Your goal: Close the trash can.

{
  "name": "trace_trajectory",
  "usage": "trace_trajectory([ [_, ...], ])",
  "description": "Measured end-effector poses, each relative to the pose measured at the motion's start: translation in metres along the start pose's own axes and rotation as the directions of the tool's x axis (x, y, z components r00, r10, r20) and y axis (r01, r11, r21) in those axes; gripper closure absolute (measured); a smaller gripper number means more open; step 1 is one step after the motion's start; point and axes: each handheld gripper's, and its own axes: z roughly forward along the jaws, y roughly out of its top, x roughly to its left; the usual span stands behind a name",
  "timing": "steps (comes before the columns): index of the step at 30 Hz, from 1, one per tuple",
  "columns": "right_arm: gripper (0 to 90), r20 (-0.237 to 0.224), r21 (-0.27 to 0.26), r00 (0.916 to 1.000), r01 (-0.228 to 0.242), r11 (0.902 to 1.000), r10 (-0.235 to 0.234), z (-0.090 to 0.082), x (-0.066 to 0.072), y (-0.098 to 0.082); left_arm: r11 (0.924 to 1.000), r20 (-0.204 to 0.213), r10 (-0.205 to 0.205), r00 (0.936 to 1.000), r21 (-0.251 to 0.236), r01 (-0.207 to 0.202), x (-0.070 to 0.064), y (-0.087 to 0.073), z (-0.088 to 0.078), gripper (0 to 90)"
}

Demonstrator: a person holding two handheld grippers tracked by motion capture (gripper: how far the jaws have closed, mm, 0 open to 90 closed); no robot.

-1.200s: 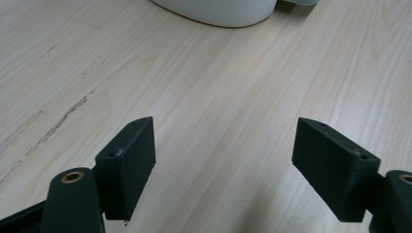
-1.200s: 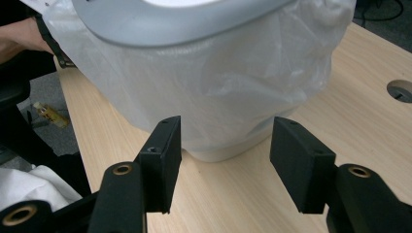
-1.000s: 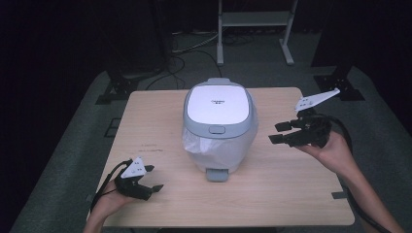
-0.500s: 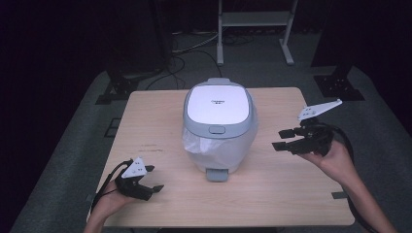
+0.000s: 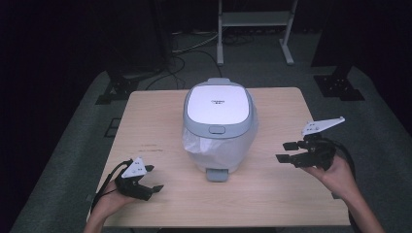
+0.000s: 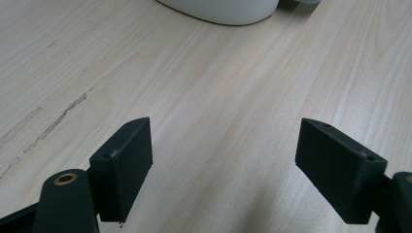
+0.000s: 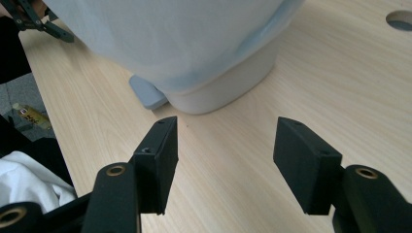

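Resting at near left table corner, left gripper with jaws wide and empty, right gripper near right edge, jaws apart with nothing between, aimed at rice cooker, lid closed, mid-table between both, plastic film around its body, metal stand on floor beyond.

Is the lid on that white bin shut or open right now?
Shut. The lid lies flat on the bin with no gap along its rim, and a plastic bag hangs out beneath it.

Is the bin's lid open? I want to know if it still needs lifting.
No, the white lid lies flat and shut on the grey pedal bin in the high view.
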Motion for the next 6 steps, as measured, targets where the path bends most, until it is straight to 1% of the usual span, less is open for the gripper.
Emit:
trace_trajectory([
  [3, 40.8, -0.004, -0.003, 0.9998, -0.021, 0.9998, 0.021, 0.000, -0.001, -0.010, 1.0000, -0.001, 0.002, 1.0000, 0.001, -0.002, 0.000, 0.000, 0.000, 19.8],
  [6, 40.6, 0.000, 0.001, 0.9995, -0.030, 0.9995, 0.030, 0.001, -0.001, -0.020, 1.0000, -0.005, 0.004, 1.0000, 0.002, -0.004, 0.001, 0.001, -0.001, 19.7],
])
